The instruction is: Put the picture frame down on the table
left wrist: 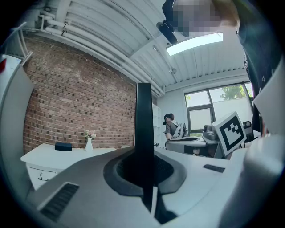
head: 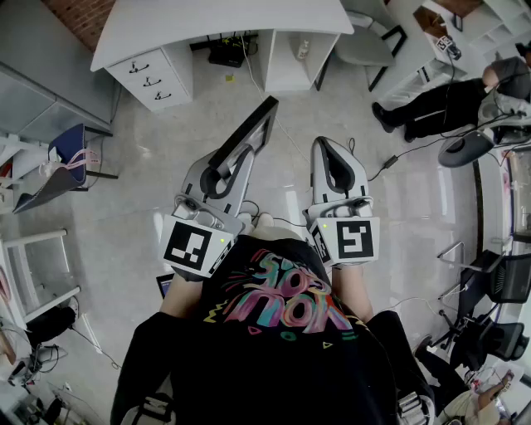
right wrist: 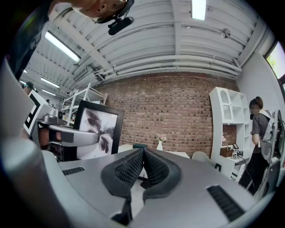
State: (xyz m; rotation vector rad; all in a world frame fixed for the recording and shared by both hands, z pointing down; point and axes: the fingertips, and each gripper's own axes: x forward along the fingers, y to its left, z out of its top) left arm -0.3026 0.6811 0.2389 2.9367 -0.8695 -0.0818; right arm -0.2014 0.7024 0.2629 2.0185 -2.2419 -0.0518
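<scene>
The picture frame (head: 249,137) is off the table in the head view. It slants up toward the top centre of the frame, clamped in the left gripper (head: 228,162). The right gripper (head: 336,162) is beside it with its jaws together and nothing between them. Below both lies a pale, glossy floor (head: 274,199). The white table (head: 216,21) runs along the top edge, with a closed drawer unit (head: 149,79) under its left end. A seated person (head: 440,100) is at the upper right, and a blue chair (head: 70,149) is at the left edge.

In the left gripper view the picture frame (left wrist: 144,133) is edge-on, a dark upright bar at centre gripped between the jaws. A brick wall (left wrist: 75,102) fills the left side. At the lower left the table (left wrist: 67,156) carries a small vase (left wrist: 89,143) holding flowers and a dark box (left wrist: 63,146). A standing person (left wrist: 170,127) and some windows (left wrist: 213,107) are right of centre.

Only the right gripper view shows the face of the picture frame (right wrist: 100,129), a grey flower-like print in a black border at the left. Here the ribbed pads (right wrist: 156,167) of the right gripper meet with nothing between them. The vase (right wrist: 159,143) stands against the brick wall, and a white shelf unit (right wrist: 231,129) stands at the right. I cannot make out what its compartments hold.
</scene>
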